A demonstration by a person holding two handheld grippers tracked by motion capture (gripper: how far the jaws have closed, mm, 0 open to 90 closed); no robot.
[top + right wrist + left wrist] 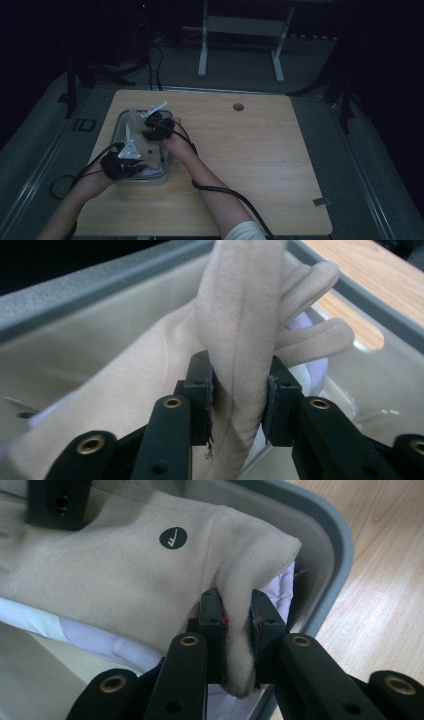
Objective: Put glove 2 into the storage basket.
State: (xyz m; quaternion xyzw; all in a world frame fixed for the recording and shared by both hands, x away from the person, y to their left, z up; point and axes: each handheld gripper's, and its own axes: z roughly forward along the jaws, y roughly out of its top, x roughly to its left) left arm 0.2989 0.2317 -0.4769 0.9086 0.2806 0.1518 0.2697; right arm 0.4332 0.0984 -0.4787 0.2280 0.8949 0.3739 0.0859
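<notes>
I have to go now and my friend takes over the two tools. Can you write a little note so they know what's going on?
Left tool: shut on a fold of the beige garment, near the bin's corner.
Right tool: pinching another bunched fold of the same garment, held over the bin.
Things: the garment hangs partly inside the grey-rimmed bin at the table's left side, over white clothing already in it.
Done: garment gripped at both ends and brought to the bin.
Left: probably lower it in and let go.
</notes>
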